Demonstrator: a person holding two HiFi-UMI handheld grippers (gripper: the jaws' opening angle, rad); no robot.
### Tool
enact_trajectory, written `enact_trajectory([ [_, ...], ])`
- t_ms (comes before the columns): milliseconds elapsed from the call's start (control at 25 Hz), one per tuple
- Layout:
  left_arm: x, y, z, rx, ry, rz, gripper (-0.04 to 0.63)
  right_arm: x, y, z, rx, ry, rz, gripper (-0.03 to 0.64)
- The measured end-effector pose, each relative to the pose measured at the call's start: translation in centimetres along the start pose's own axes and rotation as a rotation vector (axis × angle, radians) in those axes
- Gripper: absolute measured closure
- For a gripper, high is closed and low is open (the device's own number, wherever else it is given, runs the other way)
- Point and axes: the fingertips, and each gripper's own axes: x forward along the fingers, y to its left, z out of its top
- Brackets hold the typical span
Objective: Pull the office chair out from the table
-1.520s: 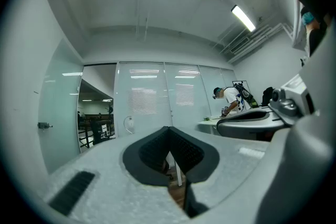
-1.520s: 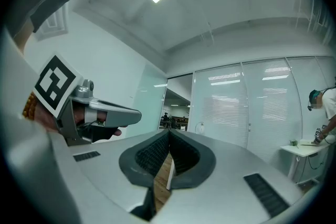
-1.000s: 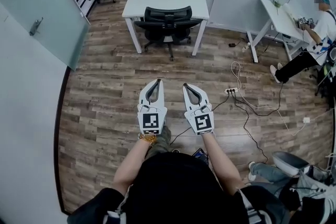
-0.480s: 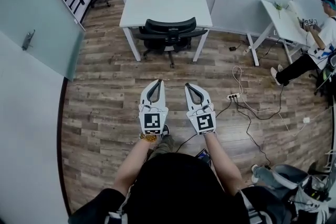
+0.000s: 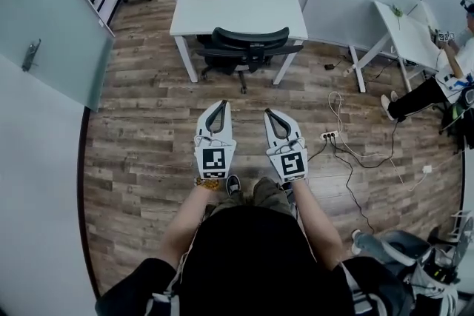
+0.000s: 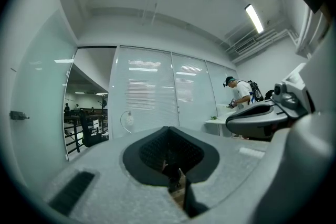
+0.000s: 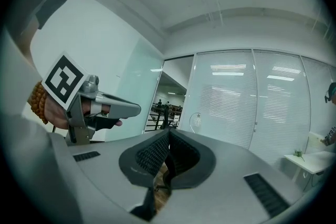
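Chair (image 5: pixel 246 55) stands at 12 o'clock, seat tucked under the white worktop (image 5: pixel 244 0). Backrest (image 5: pixel 250 37) faces the operator, long axis running 9 to 3.

Left tool (image 5: pixel 218 107) and right tool (image 5: pixel 272 115) both have their jaws together and empty, well short of the chair.

Judged: moderately heavy, and should roll readily on the wood floor (image 5: pixel 148 122). The backrest's top edge is the stiff hold; its mesh would give.

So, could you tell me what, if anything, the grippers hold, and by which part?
Nothing is held: the left gripper and right gripper are both shut and empty, short of the office chair.
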Motion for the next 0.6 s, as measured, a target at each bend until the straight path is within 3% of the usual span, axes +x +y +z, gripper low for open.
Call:
enact_trajectory([
  [440, 5.4, 3.8, -2.0, 0.024, 0.025, -0.002, 0.577, 5.3, -4.0, -2.7, -0.048, 0.042, -0.008, 0.609],
  [600, 8.2, 4.4, -2.9, 0.078, 0.039, -0.018, 0.577, 7.8, -6.6, -4.2, -0.102, 0.058, 0.013, 0.609],
])
